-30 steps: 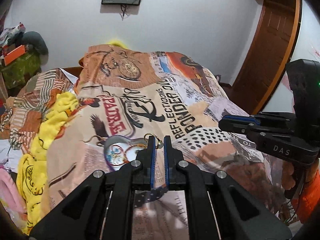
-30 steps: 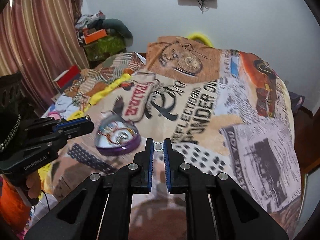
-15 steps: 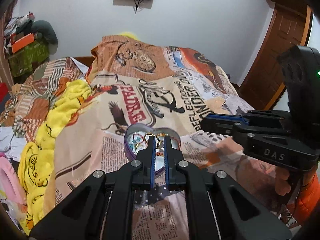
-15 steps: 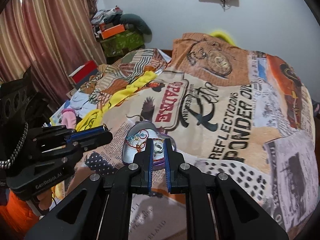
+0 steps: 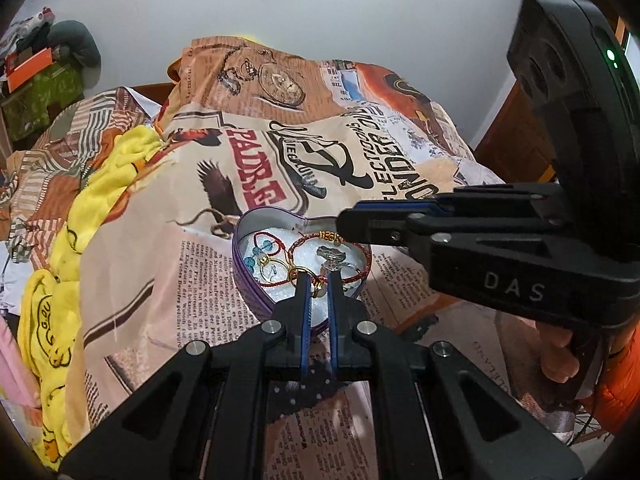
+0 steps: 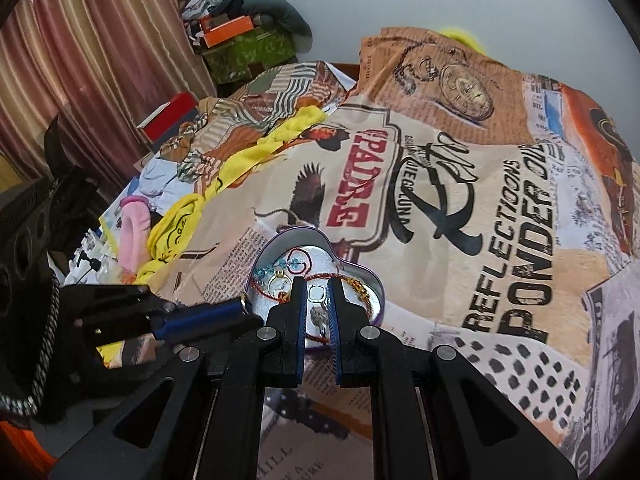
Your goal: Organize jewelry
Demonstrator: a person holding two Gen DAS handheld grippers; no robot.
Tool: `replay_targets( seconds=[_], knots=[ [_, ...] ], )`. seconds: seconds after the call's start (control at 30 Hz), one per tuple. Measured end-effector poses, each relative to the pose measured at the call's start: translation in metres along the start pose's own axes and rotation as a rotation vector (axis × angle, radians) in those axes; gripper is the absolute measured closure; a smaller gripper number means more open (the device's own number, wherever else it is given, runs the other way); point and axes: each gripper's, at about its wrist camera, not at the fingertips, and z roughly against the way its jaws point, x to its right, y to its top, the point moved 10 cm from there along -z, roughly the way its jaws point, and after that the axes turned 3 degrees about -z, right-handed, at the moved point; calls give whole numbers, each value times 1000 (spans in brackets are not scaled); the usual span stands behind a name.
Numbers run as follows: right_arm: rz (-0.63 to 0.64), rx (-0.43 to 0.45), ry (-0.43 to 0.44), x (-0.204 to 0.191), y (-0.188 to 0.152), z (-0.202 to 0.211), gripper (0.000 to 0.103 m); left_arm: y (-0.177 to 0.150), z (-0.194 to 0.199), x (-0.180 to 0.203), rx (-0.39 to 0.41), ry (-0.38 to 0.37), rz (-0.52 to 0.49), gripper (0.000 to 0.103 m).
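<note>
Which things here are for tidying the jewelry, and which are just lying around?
For the job: heart-shaped tin, red bracelet, gold ring, silver ring, left tongs, right tongs.

Lying about: yellow cloth, orange box, red box.

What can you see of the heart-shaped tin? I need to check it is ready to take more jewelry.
The heart-shaped tin lies open and flat on the printed bedspread, no lid in view. Its wall looks like thin metal, purple outside and silvery inside, over a white lining. Inside lie red cord bracelets, blue beads and gold rings. The left gripper and right gripper hover over it, each pinching a small ring.
</note>
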Motion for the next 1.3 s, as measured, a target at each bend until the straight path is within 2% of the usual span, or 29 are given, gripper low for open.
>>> replay_targets(
  seconds=[0.43,0.57,0.77,0.93,1.1,1.17,1.3],
  knots=[
    [-2,-57,34,-7,-6,-9,94,-1,3,-11,6,28,9,97],
    [0,-50,20,-5,-4,-5,87,1,13,-17,18,53,19,96],
    [14,-6,-11,-7,0,14,84,12,37,-24,65,90,36,83],
    [46,77,-59,-13,6,47,84,27,71,-22,135,126,33,82],
    [53,218,-94,-24,17,104,84,47,119,-8,245,162,10,80],
    [51,284,-104,-28,21,130,84,57,143,1,305,177,-7,77],
    [54,436,-131,-42,24,189,84,71,204,26,467,210,-43,62]
  ],
)
